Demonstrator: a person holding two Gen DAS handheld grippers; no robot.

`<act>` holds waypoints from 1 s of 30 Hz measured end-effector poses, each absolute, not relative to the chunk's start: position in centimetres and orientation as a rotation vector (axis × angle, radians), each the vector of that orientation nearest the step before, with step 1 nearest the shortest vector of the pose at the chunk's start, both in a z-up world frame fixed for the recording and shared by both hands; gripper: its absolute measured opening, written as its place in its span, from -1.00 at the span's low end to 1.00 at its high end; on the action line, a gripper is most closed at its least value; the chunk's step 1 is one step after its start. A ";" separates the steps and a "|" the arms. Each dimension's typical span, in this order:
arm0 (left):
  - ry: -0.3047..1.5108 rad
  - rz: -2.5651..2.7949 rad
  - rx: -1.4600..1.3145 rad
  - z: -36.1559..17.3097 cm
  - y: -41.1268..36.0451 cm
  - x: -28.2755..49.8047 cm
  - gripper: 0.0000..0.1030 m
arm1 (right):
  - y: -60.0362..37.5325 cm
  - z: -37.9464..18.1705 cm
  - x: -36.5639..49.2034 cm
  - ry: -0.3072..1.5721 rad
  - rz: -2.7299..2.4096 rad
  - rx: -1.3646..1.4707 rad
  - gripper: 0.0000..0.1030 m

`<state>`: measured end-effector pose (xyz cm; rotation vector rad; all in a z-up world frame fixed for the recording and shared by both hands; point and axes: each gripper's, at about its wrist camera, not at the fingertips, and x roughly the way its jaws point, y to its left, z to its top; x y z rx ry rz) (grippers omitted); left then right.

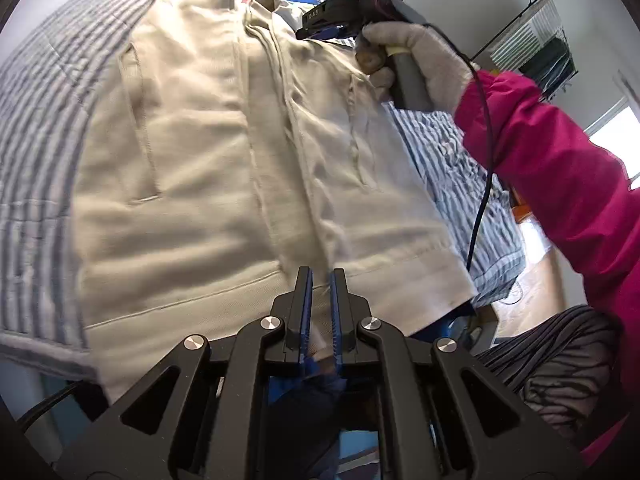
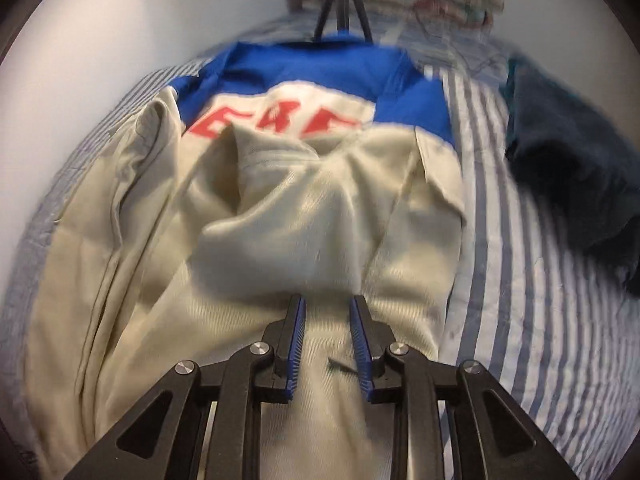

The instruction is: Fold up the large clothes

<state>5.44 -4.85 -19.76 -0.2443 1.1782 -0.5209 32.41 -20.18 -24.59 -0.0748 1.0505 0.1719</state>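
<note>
A large cream garment (image 1: 208, 168) lies spread on a blue-and-white striped bedsheet (image 1: 36, 132). My left gripper (image 1: 321, 280) is at its near hem, shut on a pinch of the cream cloth between the blue pads. At the far collar end, a gloved hand (image 1: 424, 60) holds my right gripper (image 1: 308, 28) over the garment. In the right wrist view the right gripper (image 2: 327, 304) hangs open just above the cream garment (image 2: 280, 224), behind a raised fold, with nothing pinched.
A blue garment (image 2: 304, 68) with a white panel and red letters lies beyond the cream one. A dark navy cloth (image 2: 568, 184) sits on the striped sheet (image 2: 520, 280) at right. Tripod legs (image 2: 340, 4) stand at the far edge. A magenta sleeve (image 1: 560, 184) crosses the right.
</note>
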 end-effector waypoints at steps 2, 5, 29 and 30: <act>1.167 -0.509 -0.208 -19.2 -4.7 4.9 -0.90 | -19.7 -23.1 31.0 1.031 0.226 -0.020 -0.52; 1.142 -0.497 -0.151 -18.2 -4.5 3.7 -0.90 | -17.7 -21.3 27.3 0.981 0.304 -0.059 -0.52; 1.104 -0.321 -0.143 -16.2 5.4 5.0 -0.53 | -19.4 -20.5 7.0 1.017 0.393 -0.031 -0.36; 1.110 -0.308 -0.140 -16.5 5.5 5.5 -0.53 | -19.5 -21.1 6.0 1.021 0.390 -0.042 -0.35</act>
